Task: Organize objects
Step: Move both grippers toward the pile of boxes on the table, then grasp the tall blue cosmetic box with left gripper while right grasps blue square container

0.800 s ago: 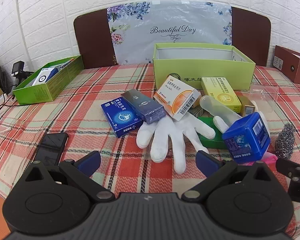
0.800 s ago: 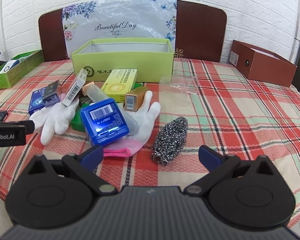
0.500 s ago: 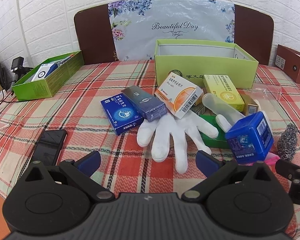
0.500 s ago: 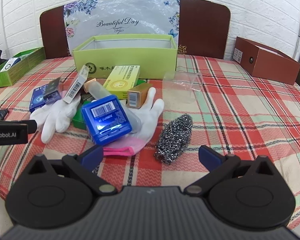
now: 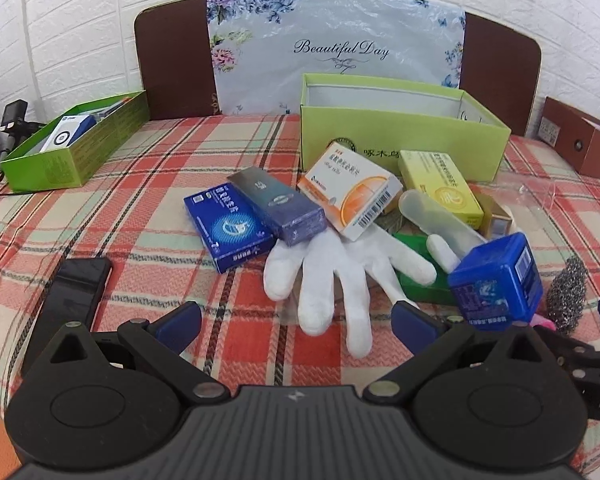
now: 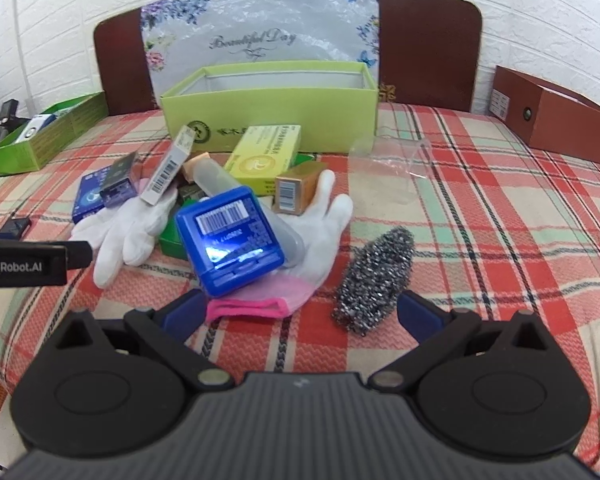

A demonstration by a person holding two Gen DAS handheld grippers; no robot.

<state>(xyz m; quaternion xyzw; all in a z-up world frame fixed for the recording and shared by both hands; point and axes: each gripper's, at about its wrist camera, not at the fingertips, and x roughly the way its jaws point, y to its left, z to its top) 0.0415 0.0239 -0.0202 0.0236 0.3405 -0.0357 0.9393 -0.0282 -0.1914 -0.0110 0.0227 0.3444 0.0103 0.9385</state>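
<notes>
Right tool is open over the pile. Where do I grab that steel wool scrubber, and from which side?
Take the steel wool scrubber across its narrow middle, coming from above. It lies alone on the plaid cloth, elongated and pointing away from the right tool, its sides free: the pink-cuffed glove is just left. Probably soft, so close gently.

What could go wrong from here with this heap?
1. The white-and-orange medicine box leans on other items, so pulling its neighbours may topple it.
2. The blue plastic case sits on a white glove; grabbing the glove would tip it.
3. The steel wool scourer may snag the open right tongs.
</notes>
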